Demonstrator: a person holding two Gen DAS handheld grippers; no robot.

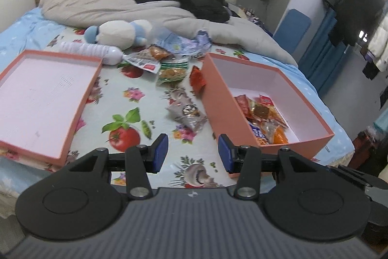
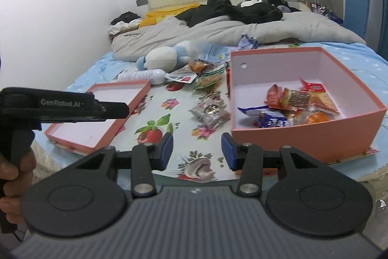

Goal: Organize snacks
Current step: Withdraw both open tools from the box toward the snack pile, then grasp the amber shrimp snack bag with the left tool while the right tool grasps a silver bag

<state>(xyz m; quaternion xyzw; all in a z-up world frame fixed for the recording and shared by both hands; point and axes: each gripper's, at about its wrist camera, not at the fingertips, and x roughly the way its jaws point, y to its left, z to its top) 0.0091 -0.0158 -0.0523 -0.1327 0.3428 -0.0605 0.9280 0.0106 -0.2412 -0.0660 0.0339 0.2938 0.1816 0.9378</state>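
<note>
The left gripper (image 1: 193, 153) and the right gripper (image 2: 197, 152) both hang over the near edge of the bed (image 1: 135, 113), jaws spread apart and holding nothing. Bare flowery sheet lies between the flat lid (image 1: 41, 101) on the left and the deep box (image 2: 303, 137) on the right. Some snacks (image 2: 291, 108) are in the box. Loose packets (image 1: 186, 113) lie beside its left wall, in a line running away toward the quilt (image 1: 109, 6). The left tool reads "GenRobot.AI".
</note>
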